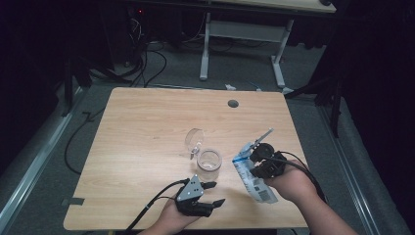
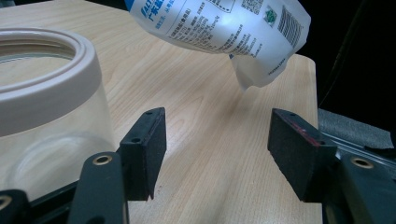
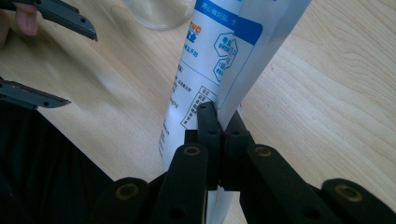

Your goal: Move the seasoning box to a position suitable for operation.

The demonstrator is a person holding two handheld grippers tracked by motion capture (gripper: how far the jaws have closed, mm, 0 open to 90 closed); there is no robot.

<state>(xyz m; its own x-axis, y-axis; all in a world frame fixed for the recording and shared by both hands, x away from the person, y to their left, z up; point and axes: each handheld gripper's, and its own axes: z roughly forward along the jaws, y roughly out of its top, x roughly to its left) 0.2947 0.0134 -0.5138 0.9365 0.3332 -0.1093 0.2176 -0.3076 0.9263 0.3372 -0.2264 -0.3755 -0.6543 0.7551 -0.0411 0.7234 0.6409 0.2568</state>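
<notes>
A clear glass jar (image 1: 209, 164) stands open near the table's front middle; its pale rim (image 2: 51, 70) looms at the left of the left gripper view. Its clear lid (image 1: 195, 139) lies tilted just behind it. My left gripper (image 1: 214, 193) rests open beside the jar, nothing between its pads (image 2: 144, 144). A white and blue printed pouch (image 1: 252, 177) is held off the table at the right, with my right gripper (image 1: 259, 159) shut on it. In the right gripper view the jaws pinch the pouch (image 3: 205, 70) along its edge. The pouch's lower corner (image 2: 252, 77) hangs over the wood.
The wooden table (image 1: 147, 122) has a round cable hole (image 1: 233, 104) near its back edge. A white desk frame (image 1: 242, 44) and cables lie on the floor behind. Dark floor surrounds the table on both sides.
</notes>
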